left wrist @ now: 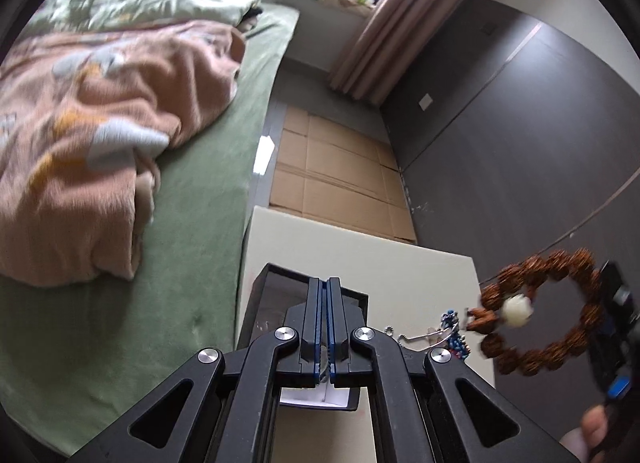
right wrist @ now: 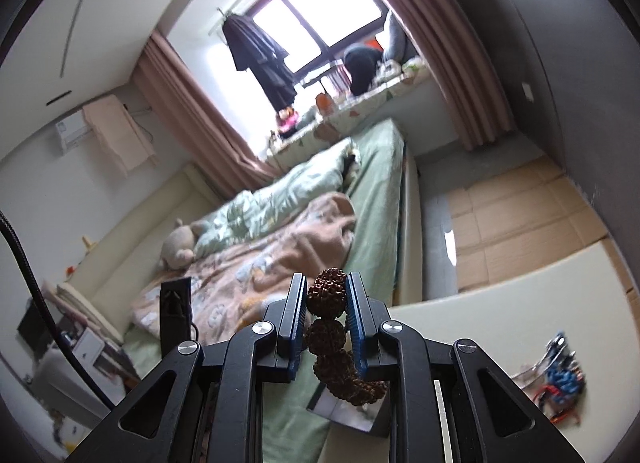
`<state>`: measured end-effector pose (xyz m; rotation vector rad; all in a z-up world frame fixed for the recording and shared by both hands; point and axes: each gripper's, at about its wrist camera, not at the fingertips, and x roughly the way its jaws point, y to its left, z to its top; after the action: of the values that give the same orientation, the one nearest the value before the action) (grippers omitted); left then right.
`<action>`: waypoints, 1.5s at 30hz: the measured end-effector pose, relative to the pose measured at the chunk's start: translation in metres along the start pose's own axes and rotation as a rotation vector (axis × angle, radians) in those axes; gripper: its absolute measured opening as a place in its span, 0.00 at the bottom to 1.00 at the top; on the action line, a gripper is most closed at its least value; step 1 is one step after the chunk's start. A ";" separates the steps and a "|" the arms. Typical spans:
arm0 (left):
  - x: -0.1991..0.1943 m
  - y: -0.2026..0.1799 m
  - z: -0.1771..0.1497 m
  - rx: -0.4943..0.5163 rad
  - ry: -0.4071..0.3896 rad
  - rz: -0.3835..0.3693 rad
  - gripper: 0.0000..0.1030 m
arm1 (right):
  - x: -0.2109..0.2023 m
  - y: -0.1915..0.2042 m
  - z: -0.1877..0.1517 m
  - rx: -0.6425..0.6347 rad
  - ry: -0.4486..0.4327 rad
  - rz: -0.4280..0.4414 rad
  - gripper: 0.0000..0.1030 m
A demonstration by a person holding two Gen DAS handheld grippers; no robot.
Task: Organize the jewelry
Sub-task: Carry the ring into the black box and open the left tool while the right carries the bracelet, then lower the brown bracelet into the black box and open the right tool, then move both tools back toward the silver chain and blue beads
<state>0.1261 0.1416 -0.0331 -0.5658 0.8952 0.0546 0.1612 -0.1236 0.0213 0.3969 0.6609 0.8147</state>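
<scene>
My right gripper (right wrist: pixel 327 297) is shut on a brown bead bracelet (right wrist: pixel 329 295) and holds it in the air; the left wrist view shows the bracelet (left wrist: pixel 540 315) as a ring with one white bead, hanging to the right of the table. My left gripper (left wrist: pixel 323 295) is shut with nothing between its fingers, above a black jewelry box (left wrist: pixel 276 295) on the white table (left wrist: pixel 400 267). A pile of blue beads and silver chain (left wrist: pixel 448 333) lies on the table right of the box; it also shows in the right wrist view (right wrist: pixel 560 375).
A bed with a green sheet (left wrist: pixel 208 223) and a pink blanket (left wrist: pixel 100 143) borders the table on the left. Flattened cardboard (left wrist: pixel 340 179) covers the floor beyond the table. A dark wall (left wrist: pixel 520 143) runs along the right.
</scene>
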 end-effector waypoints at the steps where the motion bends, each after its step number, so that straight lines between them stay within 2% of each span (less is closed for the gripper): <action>1: 0.000 0.001 0.000 -0.004 0.002 0.004 0.09 | 0.006 0.000 -0.003 -0.003 0.015 0.003 0.21; 2: -0.001 0.003 0.000 -0.008 0.001 0.012 0.25 | 0.010 0.000 -0.005 -0.005 0.027 0.002 0.21; 3: -0.003 0.005 0.001 -0.016 -0.009 0.012 0.37 | 0.015 0.000 -0.008 -0.005 0.042 0.004 0.21; 4: -0.006 0.007 0.002 -0.025 -0.024 0.008 0.60 | 0.020 0.001 -0.011 -0.002 0.056 0.008 0.21; 6: -0.015 0.009 0.004 -0.040 -0.063 0.011 0.73 | 0.029 0.001 -0.018 0.001 0.082 0.014 0.21; 10: -0.027 0.017 0.010 -0.056 -0.096 0.035 0.73 | 0.046 0.004 -0.030 0.009 0.131 0.024 0.21; 16: -0.037 0.033 0.014 -0.118 -0.122 0.073 0.73 | 0.064 0.005 -0.041 0.022 0.154 0.004 0.21; 17: -0.039 0.035 0.014 -0.127 -0.126 0.077 0.73 | 0.068 0.004 -0.043 0.029 0.160 0.013 0.24; 20: -0.040 0.037 0.015 -0.137 -0.134 0.075 0.74 | 0.082 0.000 -0.048 0.065 0.221 0.055 0.57; 21: -0.040 0.037 0.015 -0.140 -0.138 0.072 0.75 | 0.081 -0.003 -0.049 0.078 0.221 0.058 0.58; 23: -0.041 0.035 0.015 -0.137 -0.150 0.055 0.92 | 0.076 -0.006 -0.048 0.082 0.219 0.051 0.58; 24: -0.042 0.032 0.014 -0.131 -0.161 0.045 0.96 | 0.071 -0.010 -0.045 0.088 0.214 0.044 0.58; 26: -0.046 0.025 0.012 -0.117 -0.191 0.028 1.00 | 0.061 -0.017 -0.040 0.101 0.196 0.032 0.58; 31: -0.047 0.007 0.009 -0.066 -0.224 -0.002 1.00 | 0.029 -0.042 -0.028 0.145 0.139 -0.018 0.63; 36: -0.048 -0.019 0.002 0.025 -0.269 -0.021 1.00 | -0.007 -0.063 -0.021 0.167 0.084 -0.134 0.63; 40: -0.041 -0.038 -0.005 0.088 -0.238 -0.034 1.00 | -0.024 -0.076 -0.015 0.174 0.087 -0.206 0.64; 41: -0.035 -0.044 -0.007 0.105 -0.215 -0.033 1.00 | -0.027 -0.079 -0.014 0.177 0.091 -0.226 0.71; 42: -0.032 -0.048 -0.009 0.121 -0.198 -0.029 1.00 | -0.031 -0.082 -0.013 0.180 0.093 -0.250 0.82; 44: -0.025 -0.057 -0.013 0.158 -0.175 -0.022 1.00 | -0.038 -0.088 -0.011 0.186 0.088 -0.279 0.91; 45: -0.022 -0.063 -0.015 0.178 -0.170 -0.016 1.00 | -0.043 -0.092 -0.010 0.193 0.085 -0.285 0.91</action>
<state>0.1190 0.0849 0.0036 -0.3962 0.7215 0.0086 0.1822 -0.2138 -0.0212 0.4325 0.8576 0.4998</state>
